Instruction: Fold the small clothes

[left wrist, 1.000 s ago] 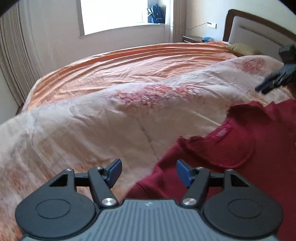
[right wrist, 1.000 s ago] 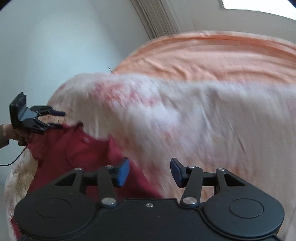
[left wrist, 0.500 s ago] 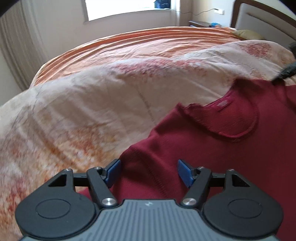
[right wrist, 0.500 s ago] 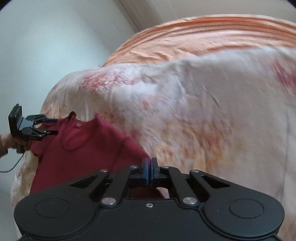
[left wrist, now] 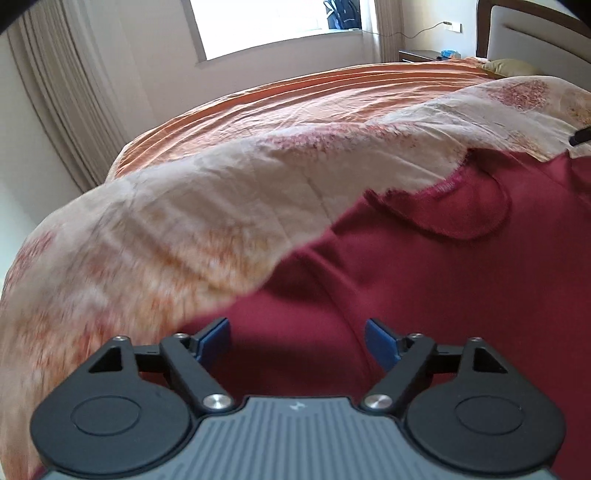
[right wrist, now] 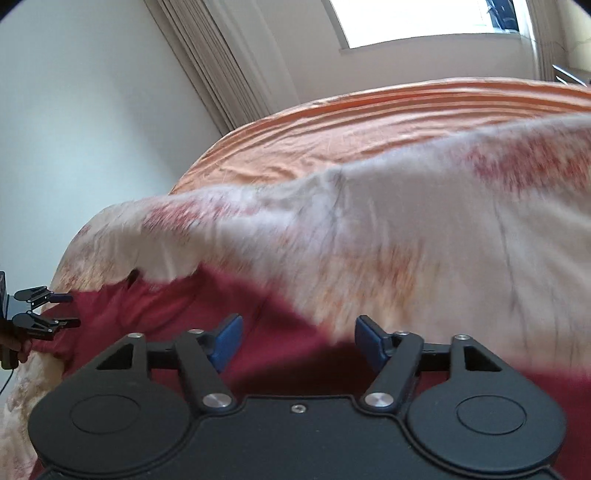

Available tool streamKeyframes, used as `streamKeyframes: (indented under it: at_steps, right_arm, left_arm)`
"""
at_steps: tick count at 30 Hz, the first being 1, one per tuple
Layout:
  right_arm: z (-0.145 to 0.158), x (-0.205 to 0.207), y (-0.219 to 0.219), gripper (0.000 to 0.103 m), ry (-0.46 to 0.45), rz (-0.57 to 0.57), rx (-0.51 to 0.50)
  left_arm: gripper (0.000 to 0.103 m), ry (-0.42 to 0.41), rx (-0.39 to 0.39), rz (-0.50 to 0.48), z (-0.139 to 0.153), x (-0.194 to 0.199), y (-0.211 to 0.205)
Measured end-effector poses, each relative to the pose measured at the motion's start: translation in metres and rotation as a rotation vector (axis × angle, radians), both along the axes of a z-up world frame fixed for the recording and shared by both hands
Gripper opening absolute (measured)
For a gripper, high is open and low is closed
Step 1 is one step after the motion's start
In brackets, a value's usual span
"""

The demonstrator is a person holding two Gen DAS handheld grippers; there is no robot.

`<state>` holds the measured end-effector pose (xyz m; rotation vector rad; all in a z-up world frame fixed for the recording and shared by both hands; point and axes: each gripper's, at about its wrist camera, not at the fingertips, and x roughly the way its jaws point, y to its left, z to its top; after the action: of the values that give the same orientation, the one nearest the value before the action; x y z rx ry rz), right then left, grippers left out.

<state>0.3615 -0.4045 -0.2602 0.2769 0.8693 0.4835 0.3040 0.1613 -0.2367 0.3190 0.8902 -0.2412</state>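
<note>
A dark red knit top (left wrist: 424, 277) lies spread on the flowered quilt (left wrist: 184, 221), its neckline (left wrist: 469, 210) towards the far side. My left gripper (left wrist: 297, 341) hovers over the top's near-left part with its jaws opening. Red cloth shows in the gap, but the blue pads (left wrist: 216, 338) do not press on it. My right gripper (right wrist: 299, 338) stands over the same top (right wrist: 277, 354), jaws also opening and nothing pinched. In the right wrist view the left gripper (right wrist: 74, 310) appears at the far left edge, by the top's other side.
The quilt (right wrist: 406, 229) covers the near half of the bed, with an orange sheet (left wrist: 295, 99) beyond it. Curtains (left wrist: 62, 110) and a window (left wrist: 266, 22) stand behind. A headboard (left wrist: 535, 29) and a nightstand (left wrist: 421, 55) are at the far right.
The right gripper went from open to fully shut and is open again now. The left gripper has moved over the red top with wider jaws. More of the top fills both views.
</note>
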Motion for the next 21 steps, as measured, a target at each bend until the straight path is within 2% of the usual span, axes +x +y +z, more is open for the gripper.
streamKeyframes:
  at_steps: [3, 5, 7, 10, 12, 14, 17, 18, 21]
  right_arm:
    - [-0.003, -0.051, 0.018, 0.076, 0.052, 0.01, 0.025]
    - [-0.006, -0.081, 0.03, 0.076, 0.093, 0.029, 0.019]
    - [-0.006, -0.11, 0.043, 0.076, 0.13, 0.038, 0.028]
    - [0.009, -0.146, 0.055, 0.078, 0.159, 0.014, 0.036]
    - [0.025, -0.164, 0.057, 0.084, 0.168, -0.024, 0.048]
    - [0.04, -0.182, 0.053, 0.087, 0.172, -0.07, 0.057]
    - [0.065, -0.207, 0.046, 0.091, 0.173, -0.154, 0.048]
    - [0.075, -0.215, 0.044, 0.095, 0.166, -0.178, 0.049]
    - [0.096, -0.238, 0.037, 0.1, 0.139, -0.268, 0.038]
  left_arm:
    - [0.088, 0.027, 0.041, 0.026, -0.007, -0.032, 0.012]
    - [0.09, 0.073, 0.05, 0.117, -0.02, -0.046, 0.034]
    - [0.093, 0.131, -0.029, 0.23, -0.027, -0.057, 0.061]
    - [0.092, 0.115, -0.179, 0.351, -0.007, -0.077, 0.085]
    - [0.093, 0.092, -0.189, 0.348, 0.009, -0.089, 0.083]
    - [0.095, 0.076, -0.164, 0.313, 0.025, -0.1, 0.071]
    - [0.098, 0.104, -0.18, 0.289, 0.039, -0.106, 0.046]
    - [0.098, 0.114, -0.188, 0.277, 0.04, -0.108, 0.036]
    - [0.098, 0.148, -0.227, 0.212, 0.045, -0.124, -0.006]
